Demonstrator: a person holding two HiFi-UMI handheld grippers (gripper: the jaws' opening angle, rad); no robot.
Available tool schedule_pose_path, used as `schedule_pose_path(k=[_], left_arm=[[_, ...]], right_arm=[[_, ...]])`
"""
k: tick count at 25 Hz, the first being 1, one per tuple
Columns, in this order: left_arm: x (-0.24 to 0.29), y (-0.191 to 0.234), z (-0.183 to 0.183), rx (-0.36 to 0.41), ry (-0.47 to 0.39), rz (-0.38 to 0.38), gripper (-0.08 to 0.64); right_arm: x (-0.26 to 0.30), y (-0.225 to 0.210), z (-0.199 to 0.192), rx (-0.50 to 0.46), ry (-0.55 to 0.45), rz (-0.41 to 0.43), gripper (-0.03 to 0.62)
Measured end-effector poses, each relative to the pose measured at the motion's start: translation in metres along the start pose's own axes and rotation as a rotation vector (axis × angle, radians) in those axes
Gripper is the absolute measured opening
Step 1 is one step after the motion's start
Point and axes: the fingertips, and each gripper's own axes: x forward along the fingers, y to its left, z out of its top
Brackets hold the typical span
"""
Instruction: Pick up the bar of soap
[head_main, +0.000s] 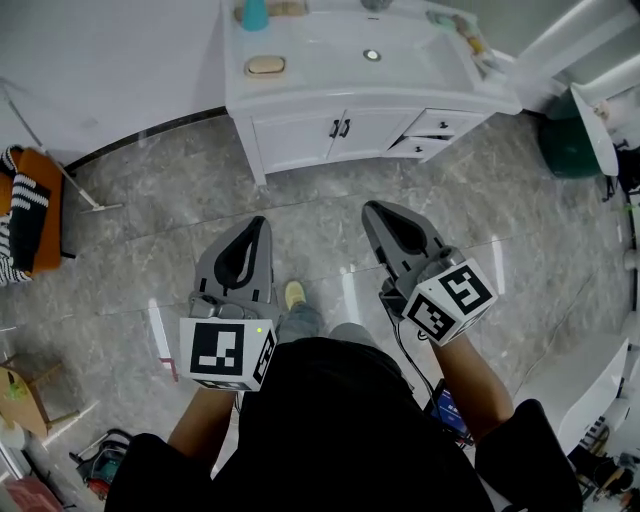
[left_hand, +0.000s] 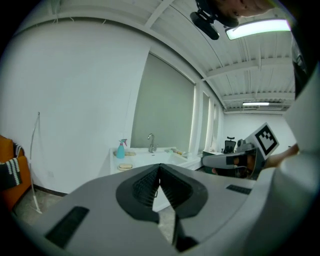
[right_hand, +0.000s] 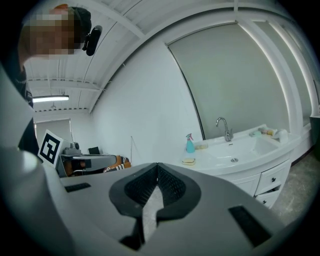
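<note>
Soap bar (head_main: 265, 66) lies at the vanity counter's (head_main: 330, 75) left end, near the blue spray bottle (head_main: 254, 13). Left gripper (head_main: 257, 225) and right gripper (head_main: 373, 210) hover well short of that counter, both clenched and empty, probably for the approach.

Spray bottle (head_main: 254, 12): top cut off by far edge of head view. Tap (head_main: 376, 4): only base showing there. Clutter (head_main: 470, 38) at right end of worktop (head_main: 320, 60): too small to identify. Orange thing with striped cloth (head_main: 30, 205): cut by left edge. Green bin (head_main: 562, 150): partly behind white shape (head_main: 595, 125), kind unclear. Hands holding left hand-held gripper (head_main: 262, 222) and right hand-held gripper (head_main: 371, 208): out of sight behind gripper bodies. Dark torso (head_main: 330, 430) covers near floor. Bar of soap (left_hand: 125, 166): tiny in left gripper view, outline only.
</note>
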Motion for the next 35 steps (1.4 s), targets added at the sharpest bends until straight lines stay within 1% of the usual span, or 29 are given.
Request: schedule_pose_path(k=[2,4,9,14,18,26,30,35], left_arm=[[0.002,0.011,0.002,0.012,-0.007,0.022,0.011],[0.004,0.020,0.005,0.012,-0.024,0.028,0.011],[0.014,0.033,0.012,0.008,-0.059,-0.006,0.010],[0.022,0.046,0.014,0.021,-0.048,-0.003,0.011],[0.024,0.048,0.017,0.036,-0.041,-0.012,0.011],[0.030,0.046,0.015,0.034,-0.029,-0.024,0.011],[0.037,0.046,0.016,0.039,-0.024,-0.022,0.011],[0.052,0.053,0.022,0.056,-0.030,-0.006,0.011]], right_arm=[[0.008,0.001,0.004,-0.010,0.001,-0.001,0.005],[0.015,0.001,0.008,-0.017,-0.002,-0.002,0.005],[0.034,0.001,0.017,-0.025,-0.014,0.002,0.005],[0.053,0.006,0.023,-0.036,-0.035,0.014,0.005],[0.057,0.008,0.028,-0.042,-0.045,0.019,0.005],[0.059,-0.001,0.028,-0.040,-0.043,0.008,0.005],[0.065,-0.006,0.026,-0.032,-0.040,0.018,0.005],[0.082,-0.021,0.033,-0.035,-0.049,0.036,0.005]])
